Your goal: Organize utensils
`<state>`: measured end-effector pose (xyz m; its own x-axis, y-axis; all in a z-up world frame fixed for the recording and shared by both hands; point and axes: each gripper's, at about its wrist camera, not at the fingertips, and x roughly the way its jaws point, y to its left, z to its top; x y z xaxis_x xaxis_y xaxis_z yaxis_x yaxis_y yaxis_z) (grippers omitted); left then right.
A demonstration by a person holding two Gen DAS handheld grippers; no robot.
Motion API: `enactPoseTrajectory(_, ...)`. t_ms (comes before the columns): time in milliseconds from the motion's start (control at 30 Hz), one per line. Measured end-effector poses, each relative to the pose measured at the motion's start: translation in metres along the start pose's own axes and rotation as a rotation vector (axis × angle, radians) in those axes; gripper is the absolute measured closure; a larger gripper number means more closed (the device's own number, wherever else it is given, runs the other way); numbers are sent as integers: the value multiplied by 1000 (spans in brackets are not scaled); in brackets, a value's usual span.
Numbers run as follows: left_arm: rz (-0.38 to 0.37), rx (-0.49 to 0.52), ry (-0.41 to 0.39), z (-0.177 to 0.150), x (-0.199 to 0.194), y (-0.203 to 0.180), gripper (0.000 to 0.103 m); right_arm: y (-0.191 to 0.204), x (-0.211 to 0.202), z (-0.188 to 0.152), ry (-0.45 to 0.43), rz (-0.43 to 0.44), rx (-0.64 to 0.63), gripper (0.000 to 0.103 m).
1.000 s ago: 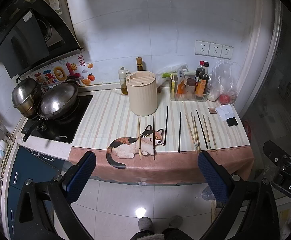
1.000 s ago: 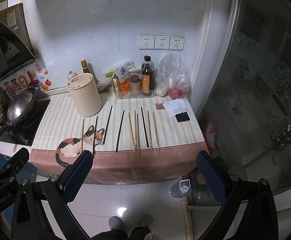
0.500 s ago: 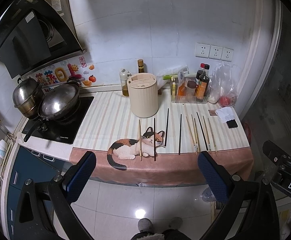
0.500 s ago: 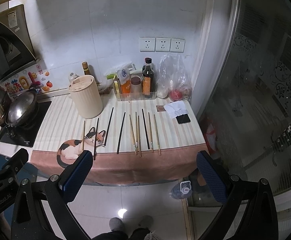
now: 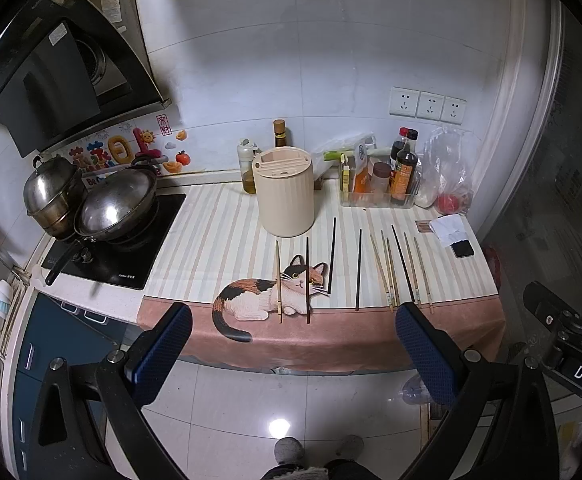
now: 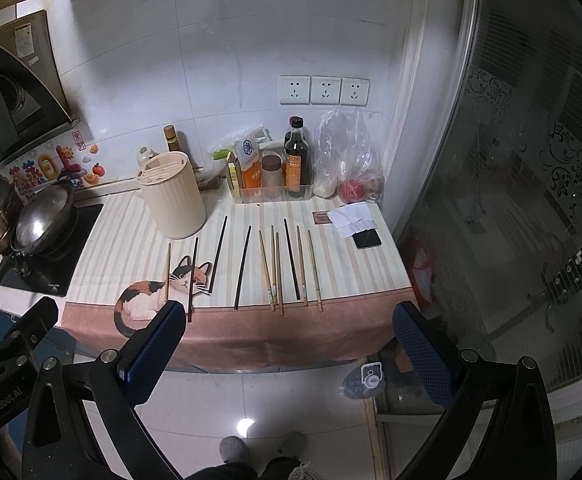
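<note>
While chopsticks lie mid-frame on the tabletop below a cream holder, left claw and right claw hang released, empty, at bottom.

Home kitchen: steel lidded pots on black induction hob (left beyond the jaws), slanted black range hood, sauce bottles ahead.

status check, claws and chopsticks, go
Left claw open, empty, short of the counter. Right claw same. Chopsticks all lying loose on the cloth; cream holder upright behind them. Nothing blocking.
</note>
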<state>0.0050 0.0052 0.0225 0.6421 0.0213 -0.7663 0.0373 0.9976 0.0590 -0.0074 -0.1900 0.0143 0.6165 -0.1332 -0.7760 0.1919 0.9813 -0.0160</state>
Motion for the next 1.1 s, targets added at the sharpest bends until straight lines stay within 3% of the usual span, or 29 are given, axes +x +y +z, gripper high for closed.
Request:
enactPoseTrajectory(300,1,-2,-4,1,0,0,0,1,0,2,0,5,5,0)
enactPoseTrajectory(433,6,-24,-43,6,4,-1,0,0,1,3,-15,11,23,0)
enactPoseTrajectory(600,80,-41,-100,9,30,-3,0,-7,17,5,-85,27,54,0)
enactPoseTrajectory(700,178,-44,-124,10,57,-3,0,-8,42,11,-89,48,57,0)
enactPoseTrajectory(900,244,-82,-13,15,136,18,0,5,124,23,-2,94,46,0)
enactPoseTrajectory(1100,227,-103,158,12,235,41,1,46,227,15,145,105,3,13)
